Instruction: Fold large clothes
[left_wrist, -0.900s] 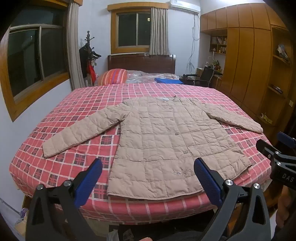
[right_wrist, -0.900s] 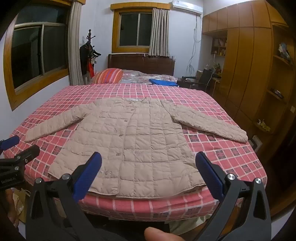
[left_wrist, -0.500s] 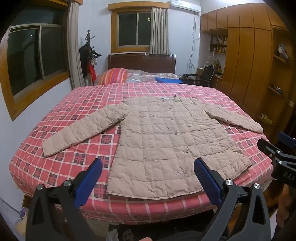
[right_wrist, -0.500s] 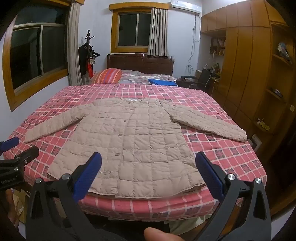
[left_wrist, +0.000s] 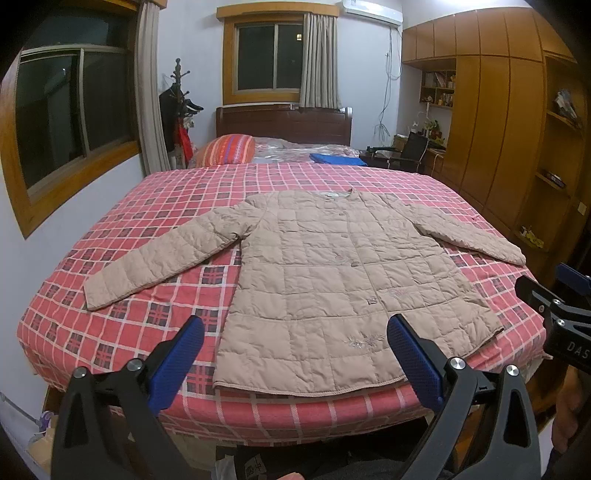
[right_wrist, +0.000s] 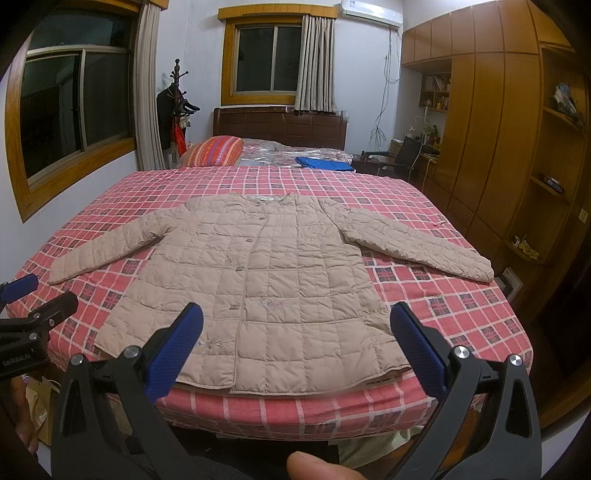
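A beige quilted jacket (left_wrist: 332, 266) (right_wrist: 266, 273) lies flat and buttoned on the red checked bedspread (left_wrist: 155, 310) (right_wrist: 443, 306), both sleeves spread outward and its hem near the bed's front edge. My left gripper (left_wrist: 295, 328) is open, held short of the hem with nothing between its blue pads. My right gripper (right_wrist: 295, 325) is open too, hovering over the front edge of the bed with nothing in it. The right gripper (left_wrist: 554, 306) shows at the right edge of the left wrist view, and the left gripper (right_wrist: 29, 306) at the left edge of the right wrist view.
A striped pillow (left_wrist: 227, 149), a blue folded item (left_wrist: 336, 159) and rumpled bedding lie by the dark headboard (left_wrist: 284, 123). Wooden wardrobes and shelves (left_wrist: 498, 122) line the right wall. A coat stand (left_wrist: 179, 110) and window are at the left; a chair (left_wrist: 412, 149) stands far right.
Both grippers have drifted slightly; the jacket and bed look almost the same, and neither gripper has opened or shut.
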